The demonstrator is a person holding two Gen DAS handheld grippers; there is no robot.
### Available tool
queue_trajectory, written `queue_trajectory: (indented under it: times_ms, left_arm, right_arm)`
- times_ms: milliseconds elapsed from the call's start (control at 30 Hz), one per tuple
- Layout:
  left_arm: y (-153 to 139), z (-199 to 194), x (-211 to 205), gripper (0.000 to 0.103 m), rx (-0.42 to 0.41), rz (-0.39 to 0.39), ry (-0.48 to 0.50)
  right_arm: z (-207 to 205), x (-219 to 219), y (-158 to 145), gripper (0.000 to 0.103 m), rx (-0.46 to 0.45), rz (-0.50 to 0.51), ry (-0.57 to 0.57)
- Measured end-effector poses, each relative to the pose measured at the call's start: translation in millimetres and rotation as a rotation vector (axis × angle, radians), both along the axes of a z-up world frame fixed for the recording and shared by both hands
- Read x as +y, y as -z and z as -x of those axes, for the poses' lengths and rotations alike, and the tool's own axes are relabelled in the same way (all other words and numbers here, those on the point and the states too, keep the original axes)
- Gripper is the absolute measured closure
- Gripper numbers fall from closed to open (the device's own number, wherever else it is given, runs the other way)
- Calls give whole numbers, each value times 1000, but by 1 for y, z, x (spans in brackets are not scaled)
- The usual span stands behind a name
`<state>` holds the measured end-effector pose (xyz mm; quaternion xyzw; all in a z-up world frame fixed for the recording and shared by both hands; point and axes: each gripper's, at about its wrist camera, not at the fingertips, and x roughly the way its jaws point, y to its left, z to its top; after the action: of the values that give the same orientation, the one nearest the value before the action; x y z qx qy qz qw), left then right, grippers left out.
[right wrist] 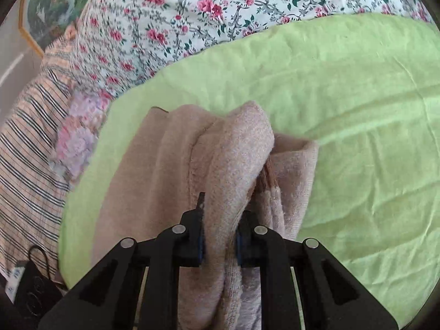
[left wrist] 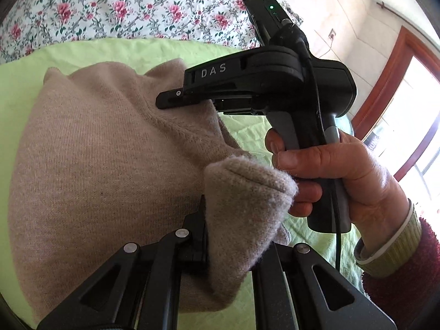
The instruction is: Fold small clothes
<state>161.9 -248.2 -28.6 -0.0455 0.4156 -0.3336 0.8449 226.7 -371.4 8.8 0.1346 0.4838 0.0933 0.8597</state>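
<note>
A beige knit garment (left wrist: 104,148) lies on a light green sheet (left wrist: 96,52). My left gripper (left wrist: 233,236) is shut on a thick folded edge of it (left wrist: 247,189). My right gripper (left wrist: 170,100) shows in the left wrist view with its fingers pressed into the garment's far edge, held by a hand (left wrist: 338,173). In the right wrist view my right gripper (right wrist: 220,236) is shut on a bunched fold of the beige garment (right wrist: 236,165), which hangs in folds over the green sheet (right wrist: 357,110).
A floral quilt (left wrist: 132,2) lies behind the green sheet, also in the right wrist view (right wrist: 220,8). A striped cloth (right wrist: 30,151) and a black device (right wrist: 30,291) sit at the left. A wooden-framed window (left wrist: 398,115) is at the right.
</note>
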Motion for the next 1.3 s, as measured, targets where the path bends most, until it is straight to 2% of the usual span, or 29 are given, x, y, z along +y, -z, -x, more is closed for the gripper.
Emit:
queue_trajectory:
  times_ms: [133, 200, 267, 333, 367, 400, 433, 467, 533, 600, 667, 767, 867, 1000, 1067, 1100, 1133, 1167, 1200, 1300]
  left_arm:
    - [-1, 1, 0, 96, -7, -10, 10]
    - [-3, 4, -2, 90, 0, -15, 21]
    - [-6, 9, 0, 87, 16, -14, 39]
    - [-12, 15, 11, 77, 35, -2, 59]
    - [-18, 18, 23, 66, 50, 18, 69]
    - [-23, 21, 34, 51, 55, 29, 62]
    - [-29, 24, 46, 43, 50, 35, 44]
    - [-36, 27, 59, 36, 36, 42, 21]
    - [-45, 25, 81, 32, 20, 49, -22]
    - [-51, 13, 107, 20, 22, 52, -93]
    - [-50, -6, 132, 20, 46, 76, -152]
    - [-36, -41, 149, 20, 135, 111, -190]
    - [-11, -77, 154, 20, 253, 173, -170]
    - [22, -102, 143, 16, 363, 205, -138]
    - [35, -110, 139, 16, 380, 213, -132]
    - [36, -111, 135, 18, 367, 215, -131]
    - [36, -112, 132, 22, 350, 209, -131]
    - [36, -111, 127, 41, 336, 217, -106]
    - [35, -109, 126, 44, 331, 212, -103]
    - [25, -98, 125, 54, 267, 183, -97]
  right_arm:
    - [3, -2, -1, 85, -15, 22, 25]
    - [7, 1, -4, 85, -16, 64, 28]
    - [10, -1, -2, 77, 12, 87, 44]
    - [21, -9, -6, 68, 8, 112, 88]
    - [27, -13, -9, 60, 6, 140, 120]
    - [32, -16, -10, 37, 8, 162, 148]
    - [37, -19, -12, 19, 10, 173, 172]
    - [44, -24, -14, 15, 5, 156, 191]
    - [56, -32, -15, 15, 1, 51, 199]
    - [65, -36, -12, 14, 9, -65, 191]
    - [68, -34, -6, 13, 28, -113, 175]
    - [66, -26, 4, 13, 52, -122, 148]
    - [60, -23, 10, 13, 53, -146, 136]
    - [50, -17, 17, 13, 71, -148, 102]
    - [46, -15, 21, 16, 82, -137, 94]
    - [45, -13, 22, 26, 89, -125, 88]
    - [45, -12, 24, 40, 96, -140, 76]
    - [45, -13, 26, 50, 104, -181, 71]
    - [45, -13, 27, 62, 106, -202, 76]
    - [51, -6, 21, 69, 73, -184, 72]
